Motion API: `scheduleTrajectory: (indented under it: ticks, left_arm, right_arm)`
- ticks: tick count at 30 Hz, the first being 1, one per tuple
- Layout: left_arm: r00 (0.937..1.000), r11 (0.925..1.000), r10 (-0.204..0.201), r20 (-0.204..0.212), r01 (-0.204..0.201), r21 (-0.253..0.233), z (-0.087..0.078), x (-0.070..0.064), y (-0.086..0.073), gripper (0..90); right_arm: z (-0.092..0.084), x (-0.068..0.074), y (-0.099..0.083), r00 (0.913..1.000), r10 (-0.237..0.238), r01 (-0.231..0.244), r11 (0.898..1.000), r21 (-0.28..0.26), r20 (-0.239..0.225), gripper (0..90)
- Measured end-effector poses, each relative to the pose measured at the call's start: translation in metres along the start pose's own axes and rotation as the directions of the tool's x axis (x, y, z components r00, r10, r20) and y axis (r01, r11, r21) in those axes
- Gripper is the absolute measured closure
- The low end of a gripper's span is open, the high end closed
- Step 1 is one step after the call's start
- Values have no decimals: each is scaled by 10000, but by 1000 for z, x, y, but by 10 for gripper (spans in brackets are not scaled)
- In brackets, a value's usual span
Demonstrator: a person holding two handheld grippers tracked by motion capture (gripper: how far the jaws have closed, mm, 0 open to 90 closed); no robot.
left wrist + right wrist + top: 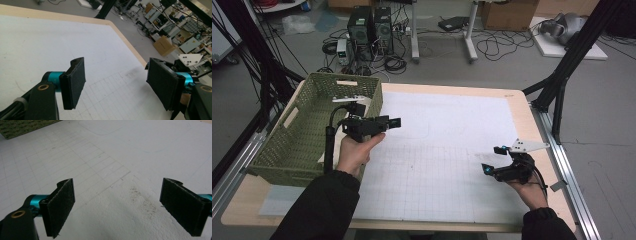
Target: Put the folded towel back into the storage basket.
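Both jaws spread wide and empty: the left gripper (394,122) hangs beside the green basket (312,150), the right gripper (493,159) well apart across the white mat (447,150).

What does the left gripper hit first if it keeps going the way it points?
Probably the white gridded mat. The left gripper, jaws open and empty, looks down across it toward the table's far edge; nothing stands between, though depth is unclear.

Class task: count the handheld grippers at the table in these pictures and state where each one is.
2. The left gripper is held beside the green basket at the table's left; the right gripper is over the white mat near the table's right edge. Both are open.
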State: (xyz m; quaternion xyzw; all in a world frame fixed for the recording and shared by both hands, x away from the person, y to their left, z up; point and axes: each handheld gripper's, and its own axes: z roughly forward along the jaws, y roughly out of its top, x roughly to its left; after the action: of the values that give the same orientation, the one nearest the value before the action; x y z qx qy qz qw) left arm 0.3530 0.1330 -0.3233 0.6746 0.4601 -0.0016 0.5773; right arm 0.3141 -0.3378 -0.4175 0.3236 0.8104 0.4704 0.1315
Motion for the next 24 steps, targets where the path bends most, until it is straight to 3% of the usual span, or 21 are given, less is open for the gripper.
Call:
scheduleTrajectory:
  ticks: [17,24]
  left_arm:
    - [9994,9997,-67,346,59,227,15,-7,-6,311]
    - [9999,9997,83,80,-85,211,19,-8,-12,311]
  right_arm:
    - [0,0,0,10000,8,-8,10000,-42,-34,120]
    - [-1,0,1,10000,39,-39,10000,-60,-32,120]
